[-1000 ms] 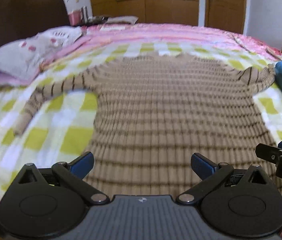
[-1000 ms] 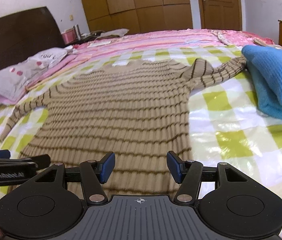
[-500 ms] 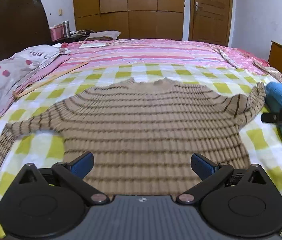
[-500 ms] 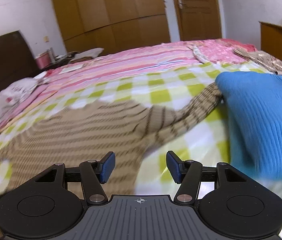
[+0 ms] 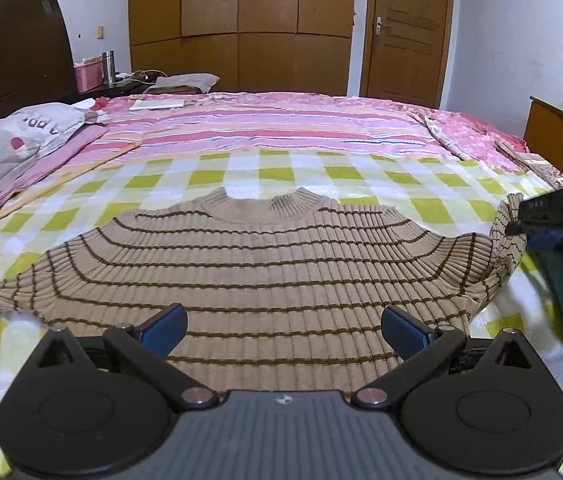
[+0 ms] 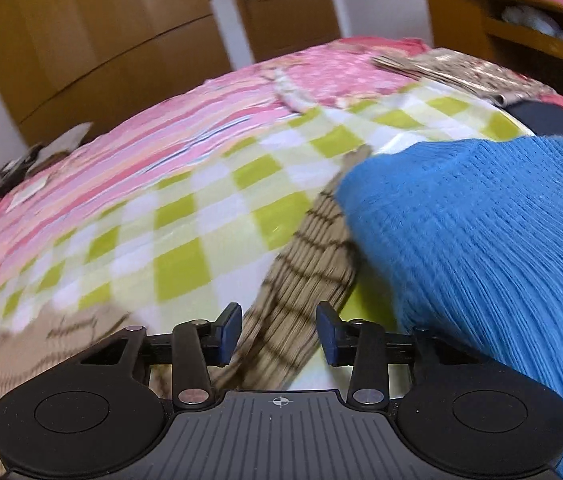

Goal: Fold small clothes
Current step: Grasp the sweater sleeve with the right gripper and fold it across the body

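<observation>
Closing right hand-held gripper [image 6: 277, 334]: sweater sleeve [image 6: 305, 256] between pads, contact seemingly not made amid blur.
Left hand-held gripper [image 5: 283, 330]: spread wide, empty, over striped sweater [image 5: 265, 264].

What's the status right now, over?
Left gripper open over tan striped knit sweater. Right gripper closing around its sleeve. Blue knit garment crowds sleeve.

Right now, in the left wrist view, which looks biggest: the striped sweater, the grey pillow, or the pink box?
1. striped sweater, though it is nearest the camera
2. grey pillow
3. pink box, farthest away
</observation>
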A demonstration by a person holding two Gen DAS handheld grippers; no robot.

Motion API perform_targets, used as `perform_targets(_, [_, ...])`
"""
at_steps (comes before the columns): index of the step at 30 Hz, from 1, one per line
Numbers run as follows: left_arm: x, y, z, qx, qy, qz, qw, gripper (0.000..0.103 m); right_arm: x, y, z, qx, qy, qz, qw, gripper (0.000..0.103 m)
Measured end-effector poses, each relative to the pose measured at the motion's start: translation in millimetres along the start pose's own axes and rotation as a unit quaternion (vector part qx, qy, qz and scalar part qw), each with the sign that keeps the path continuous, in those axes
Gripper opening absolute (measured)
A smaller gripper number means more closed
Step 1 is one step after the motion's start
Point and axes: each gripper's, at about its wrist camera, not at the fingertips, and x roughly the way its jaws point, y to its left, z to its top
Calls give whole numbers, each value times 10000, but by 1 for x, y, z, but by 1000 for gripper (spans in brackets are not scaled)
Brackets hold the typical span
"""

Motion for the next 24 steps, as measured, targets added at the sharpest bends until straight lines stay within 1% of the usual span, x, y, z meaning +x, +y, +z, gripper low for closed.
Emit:
perform_targets(2, [4,1,-3,3,32,-40,10000,103,12,1,8,-11,-36,-258,9997,34])
perform_targets(6, [8,7,-9,18,109,-77,9999,103,37,3,15,50,69,-680,9976,25])
perform_targets(9, [8,15,-12,-24,146,-68,9999,103,50,4,17,85,175,-791,9967,22])
perform_targets(10, [9,18,-12,-51,158,-63,9998,103,53,4,19,99,198,-841,9962,19])
perform_targets(11, [9,20,-12,-79,170,-64,9998,103,55,4,20,129,201,-882,9958,18])
perform_targets(12, [8,24,-13,-107,183,-63,9998,103,55,3,22,192,210,-886,9957,13])
perform_targets(13, [8,26,-13,-124,190,-56,9997,103,53,1,23,273,208,-842,9959,7])
perform_targets(15, [6,31,-13,-141,181,-44,9997,103,45,-3,24,406,156,-694,9966,6])
perform_targets(18, [-1,38,-13,-147,110,-4,9998,103,21,-2,25,402,-88,-446,9982,6])
perform_targets(21, [-8,46,-12,-196,30,-9,9998,103,-15,1,27,508,-331,36,9982,6])
perform_targets(24, [-18,55,-12,-189,-64,49,9998,103,-56,23,25,296,-619,490,9964,6])
